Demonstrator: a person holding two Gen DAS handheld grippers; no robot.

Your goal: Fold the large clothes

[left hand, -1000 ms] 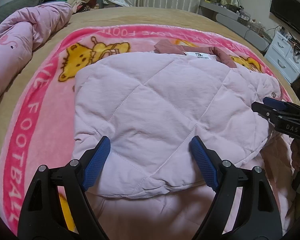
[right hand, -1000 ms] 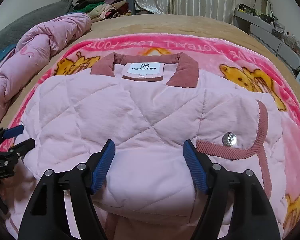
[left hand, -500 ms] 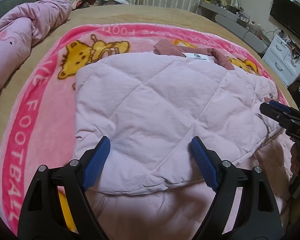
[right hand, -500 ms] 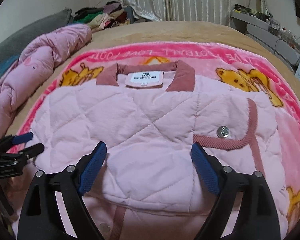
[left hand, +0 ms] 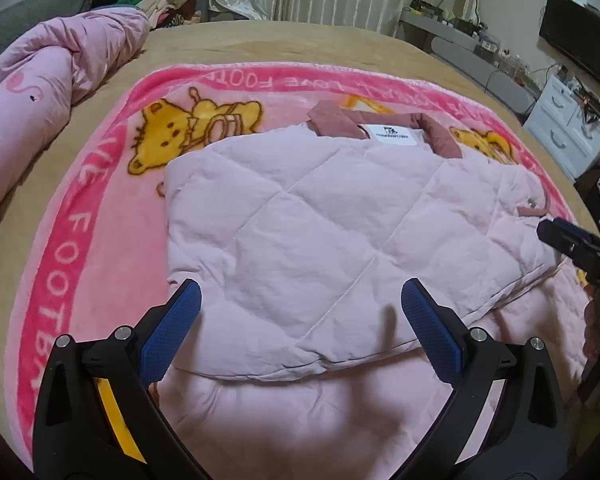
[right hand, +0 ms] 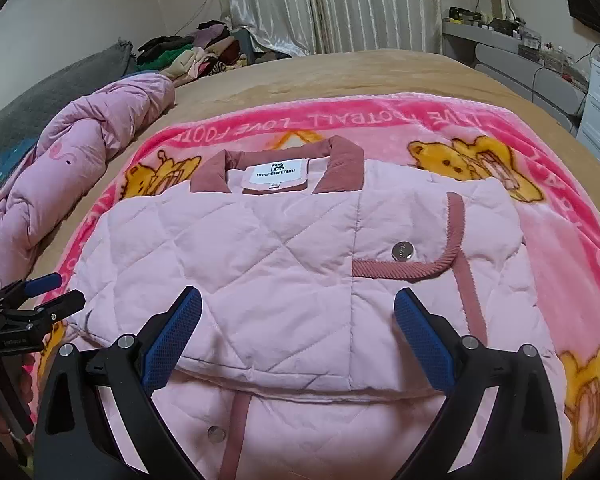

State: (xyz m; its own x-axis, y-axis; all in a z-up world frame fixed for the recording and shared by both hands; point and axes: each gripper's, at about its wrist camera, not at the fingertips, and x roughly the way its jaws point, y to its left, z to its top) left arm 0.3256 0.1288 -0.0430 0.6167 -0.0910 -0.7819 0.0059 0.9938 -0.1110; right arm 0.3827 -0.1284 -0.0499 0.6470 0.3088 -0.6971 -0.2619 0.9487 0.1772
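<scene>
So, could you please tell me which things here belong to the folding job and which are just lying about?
Job: pink quilted jacket, left tool, right tool.

Lying about: pink duvet, clothes pile, bear blanket underneath, white drawers.

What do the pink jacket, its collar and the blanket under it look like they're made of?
Jacket: matte quilted padded fabric, puffy between diamond stitching. Collar: likely corduroy, finely ribbed, dusty rose. Blanket: plush fleece, fuzzy nap with printed bears.
</scene>
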